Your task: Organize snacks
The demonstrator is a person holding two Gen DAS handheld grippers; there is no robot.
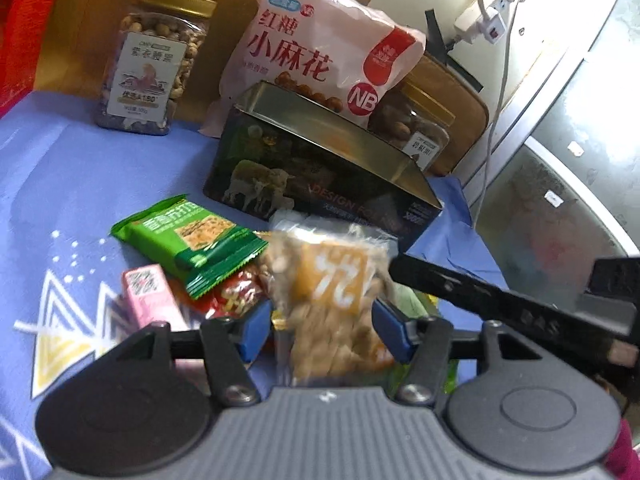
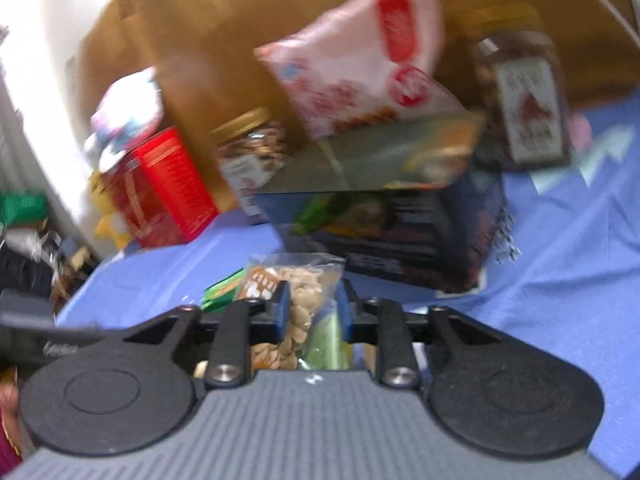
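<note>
1. Blue cloth (image 1: pixel 80 184) covers the worktop, and a dark open tin (image 1: pixel 320 168) stands in the middle of it with nothing clearly settled inside yet, though its floor is mostly hidden from both views.
2. The left gripper (image 1: pixel 320 320) has a clear packet of pale nut brittle with an orange label (image 1: pixel 332 280) between its blue pads; the packet fills the gap and the pads look pressed against its sides, so I take it as clamped on that packet, just short of the tin's near wall.
3. The right gripper (image 2: pixel 314 316) stands narrow around a clear bag of seeds (image 2: pixel 296 288); its left pad touches the bag, but blur hides whether the right pad also presses, so I cannot tell if it truly grips.
4. Loose snacks lie near the left gripper on the cloth: a green cracker packet (image 1: pixel 192 240), a small pink carton (image 1: pixel 148 296) and a red wrapper (image 1: pixel 228 296) under the green one.
5. At the back, a gold-lidded nut jar (image 1: pixel 152 68), a large pink bag (image 1: pixel 316 40) and a second jar (image 1: pixel 416 124) stand upright behind the tin.
6. My judgement: the sorting is early. The small packets still need to go into the tin, beginning with the two now at the grippers.
</note>
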